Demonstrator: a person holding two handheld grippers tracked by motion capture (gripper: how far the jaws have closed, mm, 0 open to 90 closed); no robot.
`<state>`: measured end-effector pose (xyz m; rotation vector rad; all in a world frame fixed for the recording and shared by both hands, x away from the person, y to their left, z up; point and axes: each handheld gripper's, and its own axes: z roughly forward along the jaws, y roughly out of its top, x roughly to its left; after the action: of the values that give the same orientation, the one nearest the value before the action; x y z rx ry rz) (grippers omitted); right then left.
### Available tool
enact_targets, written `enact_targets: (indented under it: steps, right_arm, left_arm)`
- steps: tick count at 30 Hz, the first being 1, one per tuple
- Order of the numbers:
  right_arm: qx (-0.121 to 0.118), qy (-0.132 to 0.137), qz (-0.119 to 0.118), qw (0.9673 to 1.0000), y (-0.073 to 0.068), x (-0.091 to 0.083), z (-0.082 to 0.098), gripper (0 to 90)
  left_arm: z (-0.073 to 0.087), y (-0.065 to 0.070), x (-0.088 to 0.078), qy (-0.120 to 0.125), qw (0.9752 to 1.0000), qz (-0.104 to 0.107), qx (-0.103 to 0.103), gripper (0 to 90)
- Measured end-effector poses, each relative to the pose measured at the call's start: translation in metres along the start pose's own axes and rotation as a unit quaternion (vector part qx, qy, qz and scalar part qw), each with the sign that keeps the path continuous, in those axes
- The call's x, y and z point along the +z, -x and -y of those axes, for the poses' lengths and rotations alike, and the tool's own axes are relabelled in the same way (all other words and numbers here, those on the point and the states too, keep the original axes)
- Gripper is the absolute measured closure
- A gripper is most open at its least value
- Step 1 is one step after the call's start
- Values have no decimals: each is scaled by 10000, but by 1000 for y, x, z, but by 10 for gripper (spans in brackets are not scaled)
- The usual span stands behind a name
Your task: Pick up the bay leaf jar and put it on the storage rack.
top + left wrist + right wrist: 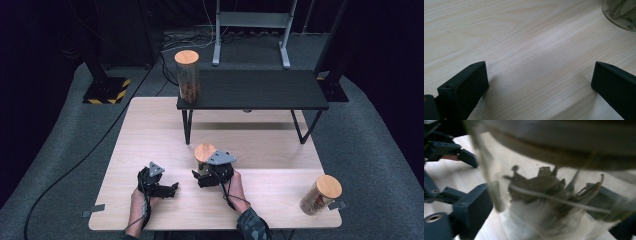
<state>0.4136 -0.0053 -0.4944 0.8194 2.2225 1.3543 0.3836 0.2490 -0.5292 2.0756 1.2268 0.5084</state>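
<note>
A black shelf (252, 90) on thin metal legs spans the far half of the pale wooden table (150, 145), with a tall glass jar (187, 76) on its left end. Another cork-lidded jar (320, 194) stands at the table's near right corner, well apart. Near the front edge, the right gripper (204, 176) has its jaws closed on a clear round jar (554, 195) of dried leaves, its lid (205, 152) smooth light wood. Just beside it, the left gripper (172, 188) rests with jaws wide apart over bare wood grain.
</note>
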Motion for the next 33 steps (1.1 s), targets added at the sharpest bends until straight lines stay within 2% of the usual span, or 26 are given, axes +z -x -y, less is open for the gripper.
enact_targets:
  steps: [5,8,17,25,33]
  right_arm:
    - [15,-53,-67,10000,1,0,2,215]
    - [32,-58,-58,10000,2,0,6,241]
    - [21,-38,-107,9999,2,0,5,248]
    - [-120,-23,-128,9998,-1,-2,5,250]
    - [-105,44,-133,9998,-1,-5,3,250]
  left_arm:
    - [0,0,0,3,10000,-1,-1,0]
    - [0,0,0,6,10000,-3,-2,0]
    - [0,0,0,2,10000,-4,0,0]
    - [0,0,0,3,10000,-2,1,0]
    - [0,0,0,2,10000,-4,3,0]
